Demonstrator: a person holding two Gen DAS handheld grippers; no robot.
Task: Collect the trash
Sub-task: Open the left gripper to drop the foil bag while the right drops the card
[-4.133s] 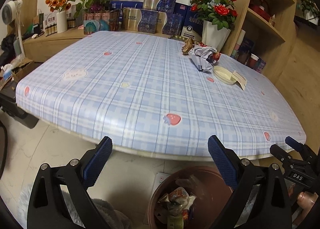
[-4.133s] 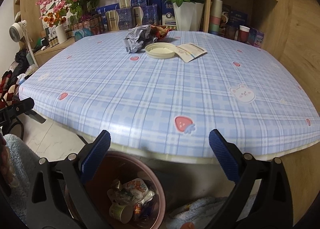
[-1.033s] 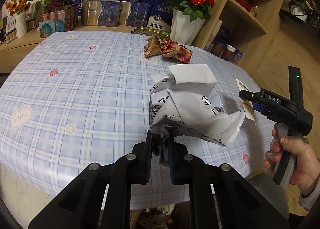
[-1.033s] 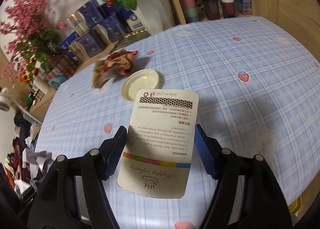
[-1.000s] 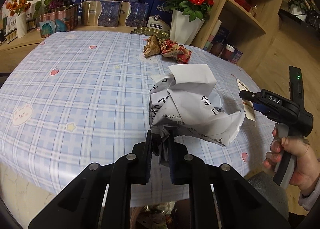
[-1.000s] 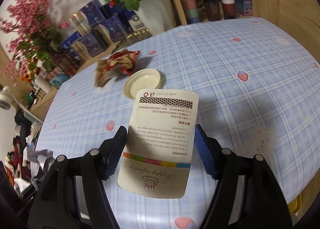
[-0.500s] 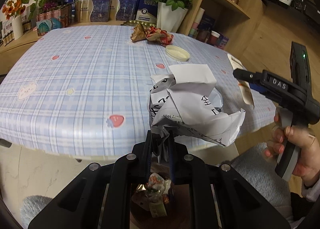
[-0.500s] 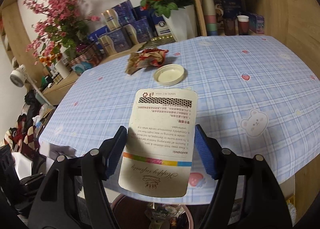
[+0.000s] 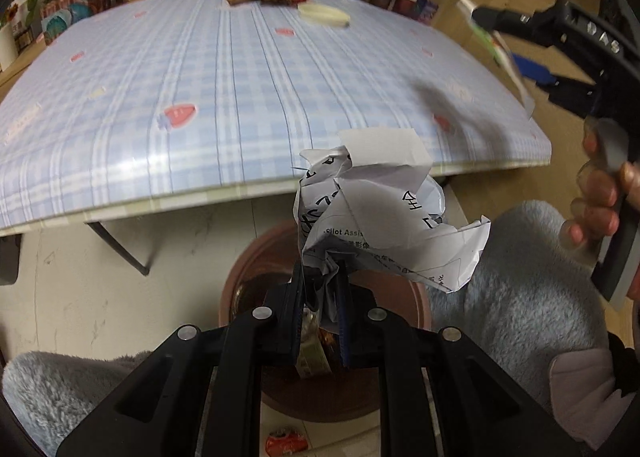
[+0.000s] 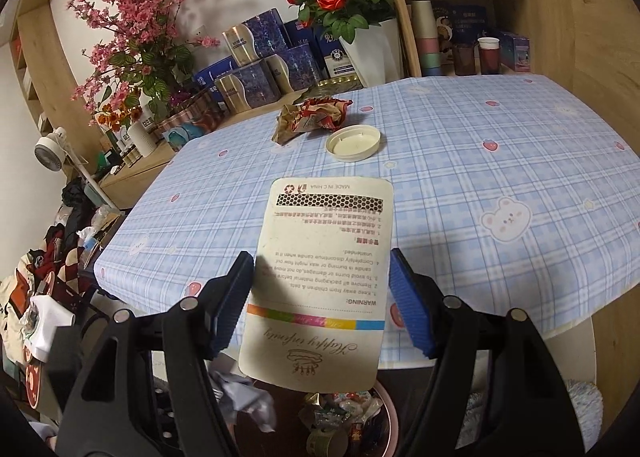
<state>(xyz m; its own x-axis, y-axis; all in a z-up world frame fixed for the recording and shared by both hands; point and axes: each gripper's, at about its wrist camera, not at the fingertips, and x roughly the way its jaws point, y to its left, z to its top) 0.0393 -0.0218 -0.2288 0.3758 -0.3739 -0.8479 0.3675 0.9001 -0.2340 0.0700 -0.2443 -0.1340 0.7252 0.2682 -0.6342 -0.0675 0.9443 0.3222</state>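
So left gripper (image 9: 320, 289) pinches crumpled white printed paper (image 9: 380, 217) over the brown round bin (image 9: 400, 389), right gripper (image 10: 320, 305) clamps a cream printed card (image 10: 320, 281)

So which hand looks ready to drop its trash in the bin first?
Probably the left. The left gripper holds the crumpled paper right above the bin, while the right gripper keeps its card mostly over the table edge.

A blue plaid tablecloth (image 10: 500, 161) covers the table. Behind it stand red roses in a white vase (image 10: 374, 51), pink blossoms (image 10: 132, 21), gift boxes (image 10: 256, 57) and a small white fan (image 10: 50, 147).
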